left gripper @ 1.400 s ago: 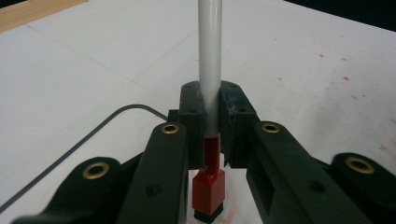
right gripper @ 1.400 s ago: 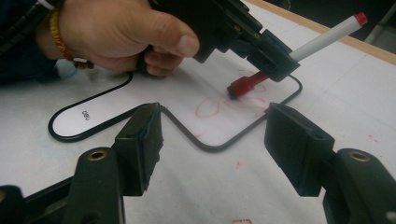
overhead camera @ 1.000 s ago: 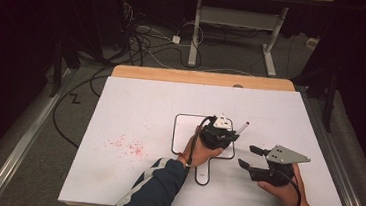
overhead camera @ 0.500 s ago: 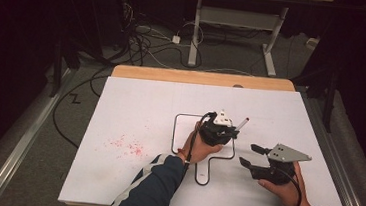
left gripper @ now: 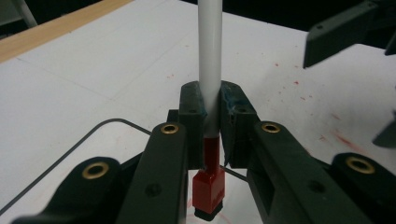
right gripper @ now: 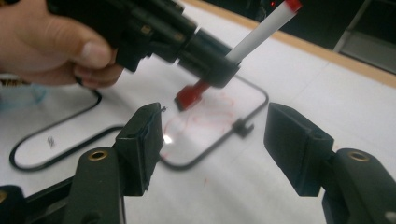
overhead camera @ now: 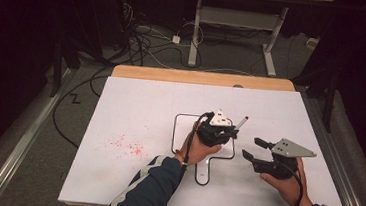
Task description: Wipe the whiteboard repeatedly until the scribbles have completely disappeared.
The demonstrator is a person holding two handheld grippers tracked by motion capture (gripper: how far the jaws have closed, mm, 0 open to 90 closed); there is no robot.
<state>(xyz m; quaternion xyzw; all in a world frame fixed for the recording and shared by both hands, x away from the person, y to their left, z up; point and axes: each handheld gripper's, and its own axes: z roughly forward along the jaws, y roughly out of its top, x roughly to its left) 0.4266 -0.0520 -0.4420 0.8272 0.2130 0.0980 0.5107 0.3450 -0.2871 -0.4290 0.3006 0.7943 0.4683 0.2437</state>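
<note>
One white marker (left gripper: 209, 70) with red tip sits clamped in left tongs (left gripper: 211, 140); right tongs (right gripper: 212, 149) gape empty.

White marker (left gripper: 210, 60) with red tip, tilted, tip down over black-outlined board (overhead camera: 181, 133)

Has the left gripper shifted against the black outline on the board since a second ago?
No. The left gripper keeps its place over the black outline, shut on the marker.

Left hand-held gripper (overhead camera: 229, 133) clamps a marker (overhead camera: 240, 122) over the outlined board (overhead camera: 181, 133).
</note>
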